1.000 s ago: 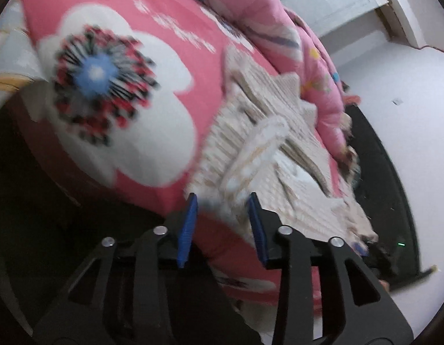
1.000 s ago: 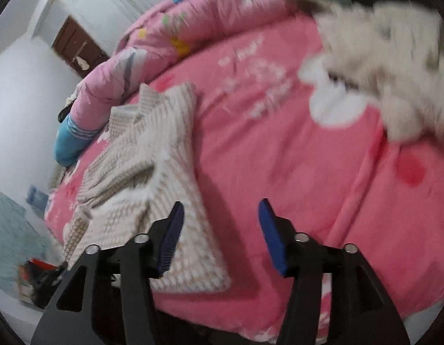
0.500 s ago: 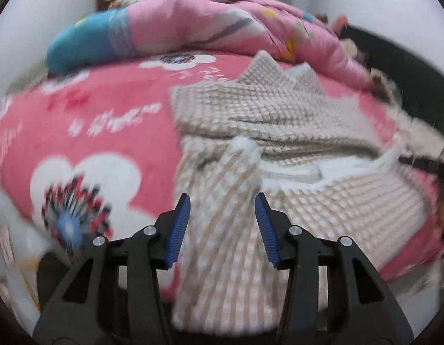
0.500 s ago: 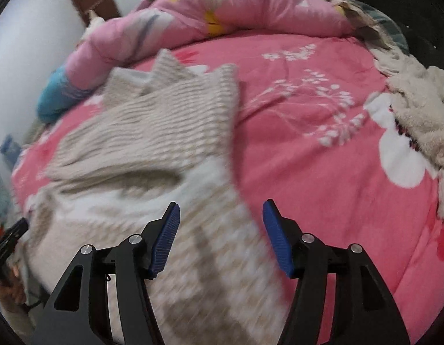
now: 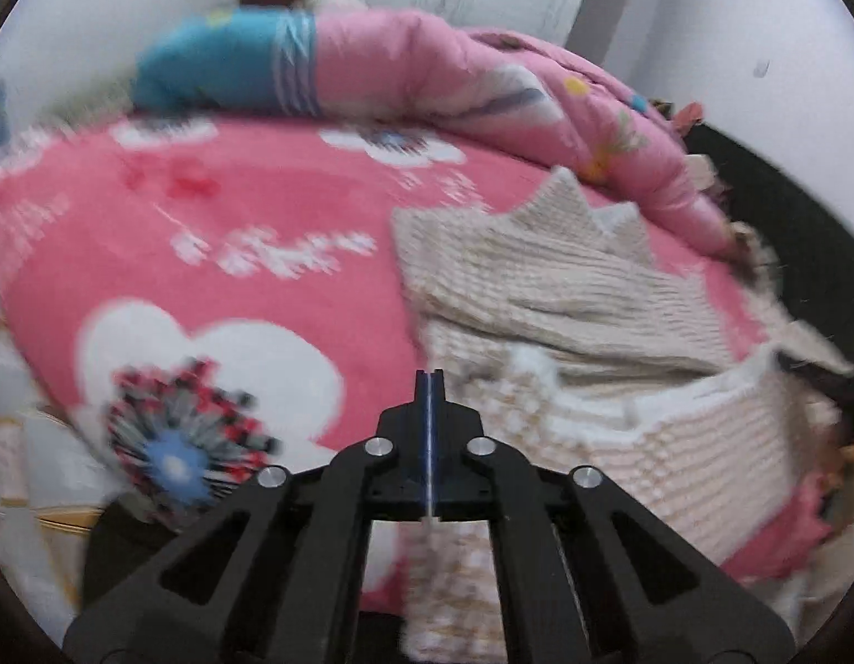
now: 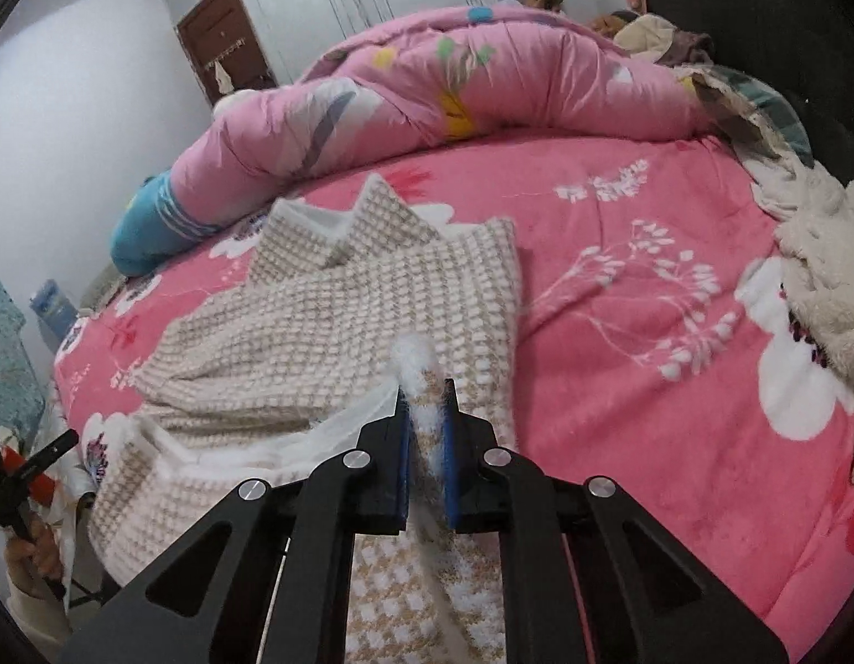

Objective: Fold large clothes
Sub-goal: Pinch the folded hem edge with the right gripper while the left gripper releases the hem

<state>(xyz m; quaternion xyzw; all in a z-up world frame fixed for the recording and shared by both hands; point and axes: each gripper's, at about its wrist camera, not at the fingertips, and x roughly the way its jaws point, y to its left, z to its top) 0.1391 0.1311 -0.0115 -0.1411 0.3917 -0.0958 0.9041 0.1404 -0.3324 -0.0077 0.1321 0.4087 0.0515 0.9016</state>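
Gripping the sweater [image 6: 338,326] hem on a pink bed [image 6: 648,288], both tools, left [image 5: 429,382] and right [image 6: 425,393], have just clamped shut.

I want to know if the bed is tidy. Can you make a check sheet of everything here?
Surface: pink fleece bedspread with white flowers.
Job's things: beige-and-white checked knit garment, partly folded on the bedspread.
Clutter: rolled pink quilt with blue end; cream fluffy blanket at the bed's edge.
Grippers: right hand-held gripper has just closed on the garment's edge; left hand-held gripper has just closed, grip unclear.
Cables: nothing seen.
Surroundings: white walls, brown door.
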